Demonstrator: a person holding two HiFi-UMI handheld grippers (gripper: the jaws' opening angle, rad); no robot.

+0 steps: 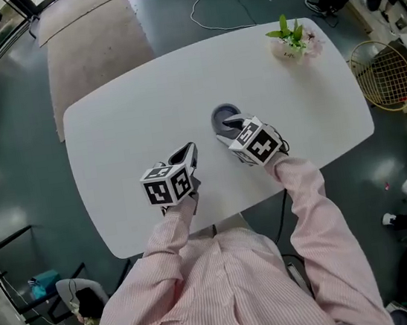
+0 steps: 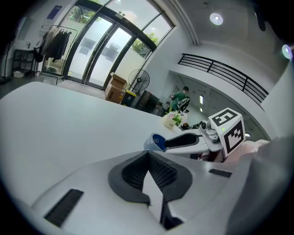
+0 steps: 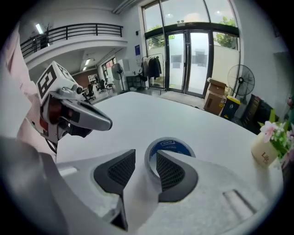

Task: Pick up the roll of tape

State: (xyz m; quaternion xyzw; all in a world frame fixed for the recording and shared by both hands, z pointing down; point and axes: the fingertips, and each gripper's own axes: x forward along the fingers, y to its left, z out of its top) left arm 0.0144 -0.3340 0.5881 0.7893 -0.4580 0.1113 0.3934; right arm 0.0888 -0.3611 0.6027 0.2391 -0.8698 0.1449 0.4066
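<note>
The right tool [image 3: 146, 158] was open over one wall of the roll of tape [image 3: 171, 145], probably light and stiff. The left tool [image 2: 148, 155] was closed.

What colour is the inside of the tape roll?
The roll of tape is blue inside; the right gripper view shows it best.

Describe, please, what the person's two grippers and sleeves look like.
The left gripper and right gripper are light grey plastic. Each has two tapered jaws lined with black ribbed pads and carries a white cube printed with black square markers. The sleeves are pink with fine white stripes.
</note>
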